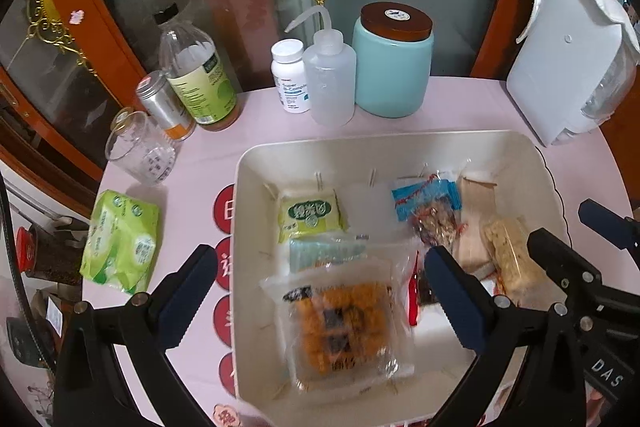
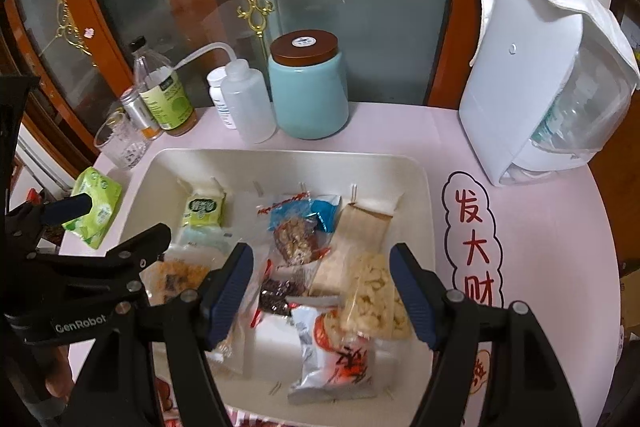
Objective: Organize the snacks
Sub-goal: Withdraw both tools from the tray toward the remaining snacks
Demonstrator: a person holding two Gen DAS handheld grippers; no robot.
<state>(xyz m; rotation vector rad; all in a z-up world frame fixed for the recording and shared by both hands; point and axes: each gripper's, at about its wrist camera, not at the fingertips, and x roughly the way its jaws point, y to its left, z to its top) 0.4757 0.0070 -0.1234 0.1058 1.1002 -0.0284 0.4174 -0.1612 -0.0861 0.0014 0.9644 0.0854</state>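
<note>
A white tray (image 1: 360, 143) on the pink table holds several snack packets. My left gripper (image 1: 320, 291) hovers open and wide above a clear pack of orange cakes (image 1: 340, 327), touching nothing. Further back lie a green packet (image 1: 310, 213), a pale blue one (image 1: 324, 253), a blue-topped nut bar (image 1: 428, 203) and a beige pack (image 1: 474, 223). My right gripper (image 2: 322, 293) is open over the tray's right half (image 2: 280, 155). Beneath it lie a silver and red packet (image 2: 336, 359) and a puffed-rice bar (image 2: 374, 295), neither pressed by the pads.
A green tissue pack (image 1: 120, 243), a glass (image 1: 140, 151), bottles (image 1: 200, 75), a pill bottle (image 1: 290, 75) and a teal jar (image 1: 394, 67) line the table's back. A white water dispenser (image 1: 568, 67) stands back right. Glass cabinet doors rise behind.
</note>
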